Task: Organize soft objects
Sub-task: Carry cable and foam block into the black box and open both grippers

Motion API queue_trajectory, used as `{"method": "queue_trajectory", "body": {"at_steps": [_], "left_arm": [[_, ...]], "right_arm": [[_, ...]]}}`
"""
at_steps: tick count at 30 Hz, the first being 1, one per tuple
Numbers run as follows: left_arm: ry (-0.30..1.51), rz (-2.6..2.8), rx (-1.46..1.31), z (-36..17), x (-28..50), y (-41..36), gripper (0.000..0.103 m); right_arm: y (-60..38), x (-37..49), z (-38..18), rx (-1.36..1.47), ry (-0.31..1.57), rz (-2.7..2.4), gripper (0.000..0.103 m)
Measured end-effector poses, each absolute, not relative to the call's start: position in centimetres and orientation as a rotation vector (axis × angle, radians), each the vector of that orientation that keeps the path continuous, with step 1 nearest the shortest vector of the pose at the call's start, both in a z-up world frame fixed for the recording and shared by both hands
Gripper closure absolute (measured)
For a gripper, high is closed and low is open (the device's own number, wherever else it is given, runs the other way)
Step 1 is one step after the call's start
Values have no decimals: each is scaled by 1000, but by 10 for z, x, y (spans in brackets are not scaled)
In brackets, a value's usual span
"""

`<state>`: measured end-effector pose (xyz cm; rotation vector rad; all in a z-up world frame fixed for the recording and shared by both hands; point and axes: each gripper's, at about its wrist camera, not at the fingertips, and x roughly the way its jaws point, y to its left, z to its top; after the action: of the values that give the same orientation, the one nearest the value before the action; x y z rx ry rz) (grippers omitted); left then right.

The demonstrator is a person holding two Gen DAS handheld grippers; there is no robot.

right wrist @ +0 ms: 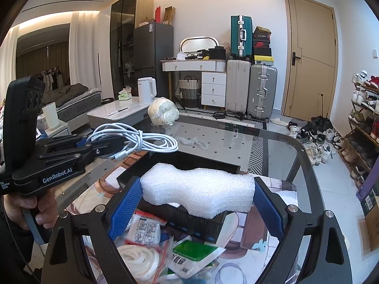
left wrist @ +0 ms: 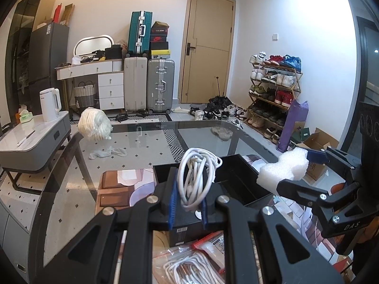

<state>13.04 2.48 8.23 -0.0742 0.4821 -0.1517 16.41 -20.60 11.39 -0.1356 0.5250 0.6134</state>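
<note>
My left gripper [left wrist: 188, 203] is shut on a coiled white cable [left wrist: 197, 177] and holds it above the black open box [left wrist: 246, 177] on the glass table. It also shows in the right wrist view [right wrist: 94, 143] with the white cable [right wrist: 139, 142]. My right gripper [right wrist: 197, 198] is shut on a white foam block [right wrist: 199, 193], held over the black box [right wrist: 180, 163]. In the left wrist view the right gripper [left wrist: 296, 165] and the foam block [left wrist: 284, 168] are at the right, beside the box.
Plastic bags with white cords and packets [right wrist: 151, 248] lie on the table near me. A white wrapped bundle [left wrist: 94, 123] sits at the far table edge [left wrist: 201, 123]. Suitcases [left wrist: 149, 85], a shoe rack [left wrist: 274, 90] and a side table with kettle [left wrist: 49, 104] stand beyond.
</note>
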Motion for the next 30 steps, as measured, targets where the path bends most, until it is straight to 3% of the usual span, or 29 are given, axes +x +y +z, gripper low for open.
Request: {"method": "queue_trajectory", "body": {"at_steps": [30], "left_arm": [[575,-261,3,55,182,4,88]], "right_arm": [[-160,228,71,-307,609,643,10]]}}
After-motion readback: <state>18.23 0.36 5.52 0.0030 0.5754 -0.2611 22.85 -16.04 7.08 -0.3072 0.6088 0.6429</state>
